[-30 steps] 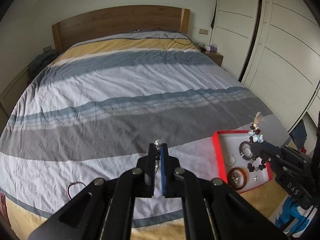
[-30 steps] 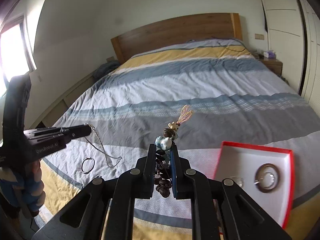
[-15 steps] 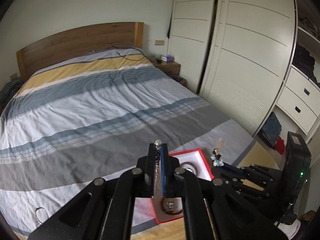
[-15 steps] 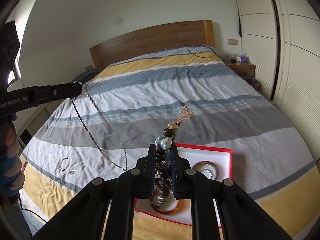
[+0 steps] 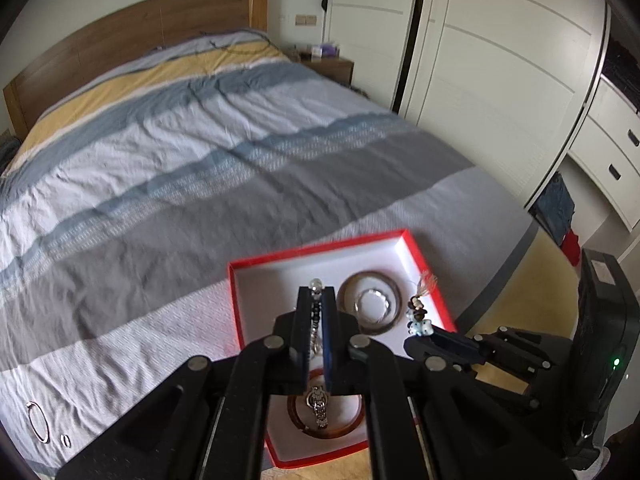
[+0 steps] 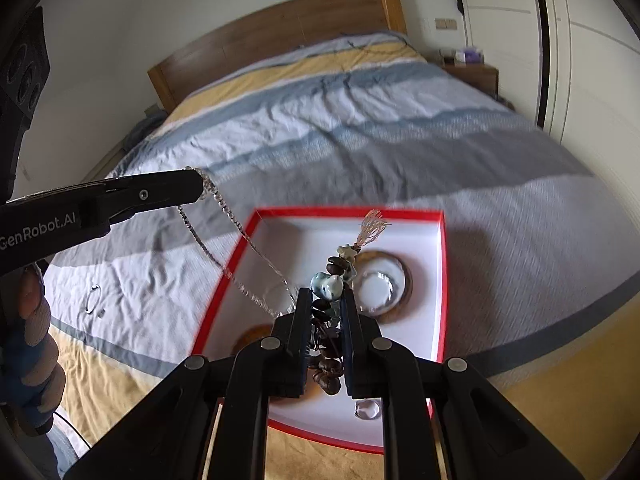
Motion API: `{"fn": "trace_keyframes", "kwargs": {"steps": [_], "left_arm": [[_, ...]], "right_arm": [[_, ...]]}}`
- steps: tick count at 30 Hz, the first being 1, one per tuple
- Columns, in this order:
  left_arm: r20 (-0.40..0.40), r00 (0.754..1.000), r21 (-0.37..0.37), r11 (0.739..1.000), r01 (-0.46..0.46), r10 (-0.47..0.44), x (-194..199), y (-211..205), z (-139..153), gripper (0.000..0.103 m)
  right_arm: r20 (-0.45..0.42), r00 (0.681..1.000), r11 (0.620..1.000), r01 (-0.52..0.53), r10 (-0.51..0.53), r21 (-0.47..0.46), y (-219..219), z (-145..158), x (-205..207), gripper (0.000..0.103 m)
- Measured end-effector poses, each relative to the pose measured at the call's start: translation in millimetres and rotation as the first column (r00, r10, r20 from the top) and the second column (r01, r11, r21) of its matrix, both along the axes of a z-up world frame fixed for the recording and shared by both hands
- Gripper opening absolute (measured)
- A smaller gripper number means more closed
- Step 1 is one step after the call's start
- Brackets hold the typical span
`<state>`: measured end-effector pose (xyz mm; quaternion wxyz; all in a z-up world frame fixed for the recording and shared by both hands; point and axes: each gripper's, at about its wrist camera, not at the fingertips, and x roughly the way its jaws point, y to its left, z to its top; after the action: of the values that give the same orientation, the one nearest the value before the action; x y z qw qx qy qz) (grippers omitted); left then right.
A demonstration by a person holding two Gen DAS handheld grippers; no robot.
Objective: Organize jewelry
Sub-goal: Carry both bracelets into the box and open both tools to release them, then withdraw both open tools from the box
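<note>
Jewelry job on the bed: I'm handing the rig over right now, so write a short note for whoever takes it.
Left gripper: jaws shut on a silver chain necklace that hangs over the red-rimmed white box.
Right gripper: jaws shut on a brown bead bracelet with a pale blue charm and tassel, also above the box.
Done: two brown bangles and a silver ring lie in the box.
Left: release both pieces into the box, then fetch the thin silver hoop and small bits beside it on the striped bedspread.

Silver chain [image 6: 224,216] dangling into red-rimmed white box [image 6: 442,280], brown beaded bracelet [image 6: 332,276] above it, bangles [image 5: 374,302] inside
</note>
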<state>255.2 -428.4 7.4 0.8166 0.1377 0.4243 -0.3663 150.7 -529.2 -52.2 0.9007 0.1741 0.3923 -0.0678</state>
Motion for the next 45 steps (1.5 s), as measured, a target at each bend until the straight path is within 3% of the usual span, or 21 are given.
{"fn": "trace_keyframes", "kwargs": {"steps": [8,14,20,27,34,35,37,39,45], "left_arm": [[-0.122,0.992,0.030,0.999,-0.018,0.021,10,-8,-53,0.004],[-0.189,0.981,0.004,0.999,-0.036,0.036,17,-5,-57,0.007],[-0.205,0.978,0.002,0.999,-0.036,0.035,14,2,-47,0.021],[-0.161,0.985,-0.028,0.998,-0.063,0.058,2,29,-6,0.022],[-0.022,0.994,-0.061,0.992,-0.110,0.109,-31,89,58,0.022],[0.006,0.992,-0.062,0.990,-0.123,0.123,-39,101,68,0.023],[0.047,0.988,-0.070,0.987,-0.146,0.150,-54,123,83,0.035],[0.079,0.980,-0.080,0.981,-0.175,0.181,-71,147,95,0.041],[0.149,0.950,-0.083,0.961,-0.264,0.274,-129,212,110,0.044]], "right_arm": [[-0.101,0.995,1.000,0.002,0.000,0.026,-3,-50,-2,0.014],[-0.131,0.991,0.999,0.009,-0.005,0.032,-5,-61,-6,0.017],[-0.137,0.991,0.999,0.013,-0.008,0.032,-1,-57,-10,0.026],[-0.101,0.994,1.000,0.030,-0.029,0.007,2,-26,-29,0.031],[-0.016,0.998,0.998,0.055,-0.055,-0.026,13,33,-59,0.035],[-0.003,0.998,0.998,0.056,-0.056,-0.030,17,42,-63,0.035],[0.026,0.998,0.998,0.053,-0.053,-0.034,27,61,-74,0.036],[0.051,0.998,0.998,0.044,-0.042,-0.041,39,77,-83,0.043],[0.115,0.993,0.998,-0.007,0.014,-0.062,85,116,-118,0.052]]}}
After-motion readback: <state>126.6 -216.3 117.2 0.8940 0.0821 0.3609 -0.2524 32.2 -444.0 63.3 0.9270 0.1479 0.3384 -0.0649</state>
